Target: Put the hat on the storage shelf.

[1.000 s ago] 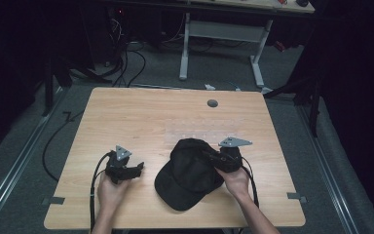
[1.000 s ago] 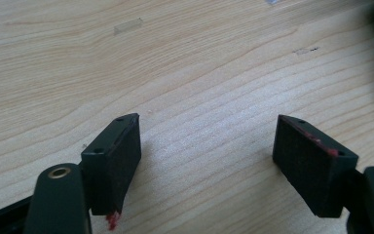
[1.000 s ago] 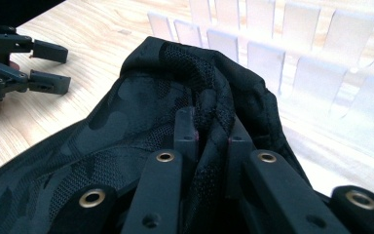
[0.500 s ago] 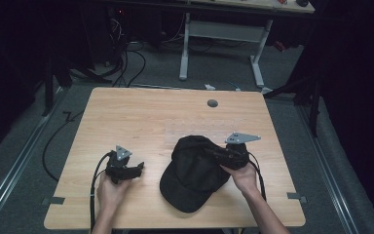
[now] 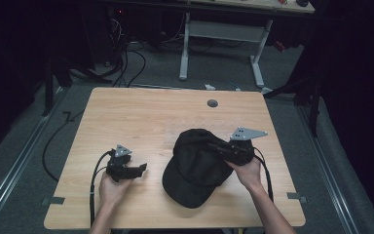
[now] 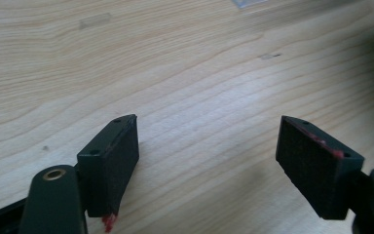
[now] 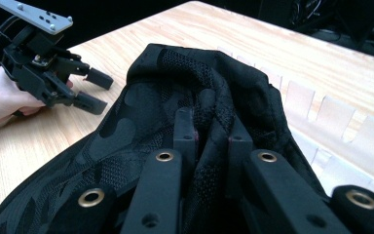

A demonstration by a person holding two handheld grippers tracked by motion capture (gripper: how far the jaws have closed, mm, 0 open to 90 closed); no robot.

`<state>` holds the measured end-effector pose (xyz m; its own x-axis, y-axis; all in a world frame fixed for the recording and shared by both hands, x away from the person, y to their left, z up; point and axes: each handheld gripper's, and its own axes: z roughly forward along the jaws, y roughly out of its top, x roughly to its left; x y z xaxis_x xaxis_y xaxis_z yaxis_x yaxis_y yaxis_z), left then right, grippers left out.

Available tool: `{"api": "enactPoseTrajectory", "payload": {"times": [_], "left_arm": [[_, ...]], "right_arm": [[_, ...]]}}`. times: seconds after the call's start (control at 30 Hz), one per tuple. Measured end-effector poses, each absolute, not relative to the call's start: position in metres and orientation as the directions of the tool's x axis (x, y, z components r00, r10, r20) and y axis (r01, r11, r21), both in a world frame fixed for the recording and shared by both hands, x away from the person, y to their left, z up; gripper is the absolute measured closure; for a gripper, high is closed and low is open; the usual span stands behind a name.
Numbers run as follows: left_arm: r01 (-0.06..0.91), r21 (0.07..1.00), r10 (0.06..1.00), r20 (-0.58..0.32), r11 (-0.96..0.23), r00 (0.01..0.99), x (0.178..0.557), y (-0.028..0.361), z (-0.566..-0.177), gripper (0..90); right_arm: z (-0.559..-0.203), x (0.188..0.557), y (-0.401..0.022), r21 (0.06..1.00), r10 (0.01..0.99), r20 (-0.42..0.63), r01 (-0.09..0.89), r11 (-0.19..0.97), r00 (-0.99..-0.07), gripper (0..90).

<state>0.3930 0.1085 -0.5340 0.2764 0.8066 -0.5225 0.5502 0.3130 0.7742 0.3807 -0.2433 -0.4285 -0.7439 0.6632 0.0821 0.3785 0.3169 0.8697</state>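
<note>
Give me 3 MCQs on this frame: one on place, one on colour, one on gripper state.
1. Where does the cap lie on the table?
A. far left corner
B. near edge, right of the middle
C. on the floor

2. What colour is the cap?
A. black
B. red
C. white

3. How does the right gripper stand?
A. open above bare wood
B. shut on nothing
C. shut on a fold of the cap's fabric

Answers:
1. B: in the high view it sits toward the person's side, to the right of the left gripper.
2. A: black with a faint camouflage pattern in the right gripper view.
3. C: the right gripper view shows fabric pinched between the two pads, while the left gripper's jaws gape over bare wood.
</note>
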Motion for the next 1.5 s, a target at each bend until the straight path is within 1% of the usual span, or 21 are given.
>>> {"api": "enactPoseTrajectory", "payload": {"times": [0.07, 0.1, 0.13, 0.33, 0.43, 0.5, 0.67, 0.77, 0.87, 1.03, 1.27, 1.37, 1.5], "left_arm": [[0.566, 0.749, 0.765, -0.573, 0.343, 0.294, 0.390, 0.108, -0.528, 25.6], [0.589, 0.712, 0.714, -0.632, 0.382, 0.300, 0.388, 0.109, -0.519, 25.9], [0.589, 0.712, 0.714, -0.632, 0.382, 0.300, 0.388, 0.109, -0.519, 25.9], [0.640, 0.680, 0.622, -0.685, 0.358, 0.379, 0.380, 0.100, -0.492, 24.3], [0.652, 0.680, 0.586, -0.693, 0.336, 0.421, 0.375, 0.090, -0.479, 21.7], [0.656, 0.685, 0.544, -0.698, 0.317, 0.466, 0.371, 0.079, -0.468, 20.3], [0.667, 0.688, 0.517, -0.697, 0.287, 0.497, 0.369, 0.068, -0.460, 17.6], [0.680, 0.681, 0.508, -0.701, 0.270, 0.500, 0.369, 0.062, -0.457, 16.1], [0.684, 0.682, 0.501, -0.700, 0.258, 0.509, 0.370, 0.059, -0.453, 16.1], [0.695, 0.677, 0.499, -0.701, 0.242, 0.510, 0.371, 0.055, -0.450, 16.2], [0.714, 0.671, 0.496, -0.698, 0.201, 0.516, 0.372, 0.048, -0.449, 16.4], [0.714, 0.670, 0.477, -0.705, 0.204, 0.526, 0.372, 0.047, -0.449, 16.4], [0.721, 0.671, 0.457, -0.704, 0.175, 0.544, 0.368, 0.044, -0.450, 17.1]], "right_arm": [[-0.426, 0.381, -0.246, 0.876, 0.658, 0.081, 0.368, 0.311, -0.749, 81.2], [-0.426, 0.381, -0.247, 0.878, 0.657, 0.086, 0.369, 0.306, -0.749, 81.2], [-0.426, 0.381, -0.248, 0.880, 0.655, 0.088, 0.367, 0.302, -0.751, 81.2], [-0.424, 0.381, -0.250, 0.886, 0.643, 0.077, 0.348, 0.307, -0.762, 81.3], [-0.424, 0.379, -0.250, 0.886, 0.633, 0.056, 0.331, 0.325, -0.772, 81.3], [-0.423, 0.379, -0.249, 0.887, 0.623, 0.052, 0.322, 0.330, -0.780, 81.3], [-0.421, 0.376, -0.249, 0.888, 0.609, 0.046, 0.312, 0.338, -0.792, 81.3], [-0.415, 0.373, -0.246, 0.895, 0.583, 0.020, 0.274, 0.352, -0.812, 81.3], [-0.411, 0.372, -0.244, 0.898, 0.566, -0.001, 0.248, 0.363, -0.824, 81.2], [-0.407, 0.372, -0.241, 0.894, 0.556, -0.002, 0.248, 0.373, -0.831, 81.2], [-0.399, 0.372, -0.238, 0.905, 0.520, -0.019, 0.207, 0.373, -0.854, 81.2], [-0.398, 0.371, -0.237, 0.908, 0.499, -0.019, 0.194, 0.372, -0.866, 81.1], [-0.399, 0.369, -0.234, 0.909, 0.467, -0.034, 0.167, 0.381, -0.884, 81.0]]}}
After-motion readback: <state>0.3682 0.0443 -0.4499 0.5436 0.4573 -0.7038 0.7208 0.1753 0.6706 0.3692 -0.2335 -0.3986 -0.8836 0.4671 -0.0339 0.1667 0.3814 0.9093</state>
